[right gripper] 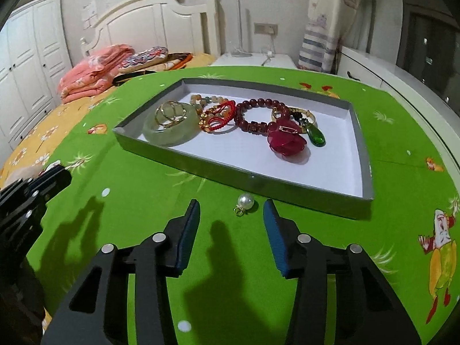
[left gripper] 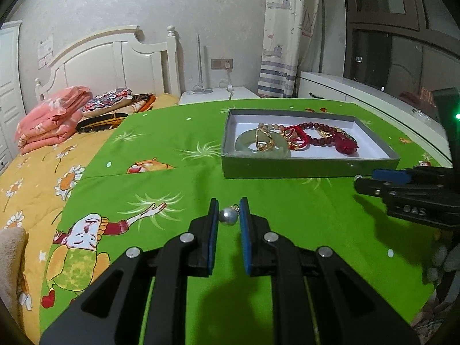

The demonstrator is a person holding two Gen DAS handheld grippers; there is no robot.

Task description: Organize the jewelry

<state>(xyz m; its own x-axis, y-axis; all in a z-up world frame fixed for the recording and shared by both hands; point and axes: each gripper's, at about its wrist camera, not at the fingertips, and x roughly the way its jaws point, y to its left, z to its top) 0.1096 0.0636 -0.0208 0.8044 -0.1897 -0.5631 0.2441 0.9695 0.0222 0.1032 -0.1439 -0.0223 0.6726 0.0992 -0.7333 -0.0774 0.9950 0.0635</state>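
A shallow grey box (left gripper: 310, 169) (right gripper: 258, 181) with a white floor sits on the green cloth. It holds a jade bangle (right gripper: 161, 136), gold rings, a dark red bead bracelet (right gripper: 253, 112), a red flower brooch (right gripper: 286, 142) and a green drop pendant (right gripper: 315, 136). My left gripper (left gripper: 228, 201) is narrowed around a round pearl pendant (left gripper: 228, 217) near its fingertips. My right gripper (right gripper: 231, 204) stands wide open. A second pearl pendant (right gripper: 245, 201) with a small gold loop lies on the cloth between its tips, just in front of the box. The left gripper (right gripper: 54, 176) also shows at the left edge.
The green cartoon cloth (left gripper: 172, 149) covers a table beside a bed with a yellow quilt (left gripper: 34, 178) and folded pink blankets (left gripper: 49, 120). A white nightstand (left gripper: 218, 95) stands behind. The right gripper (left gripper: 365, 181) juts in from the right near the box's front corner.
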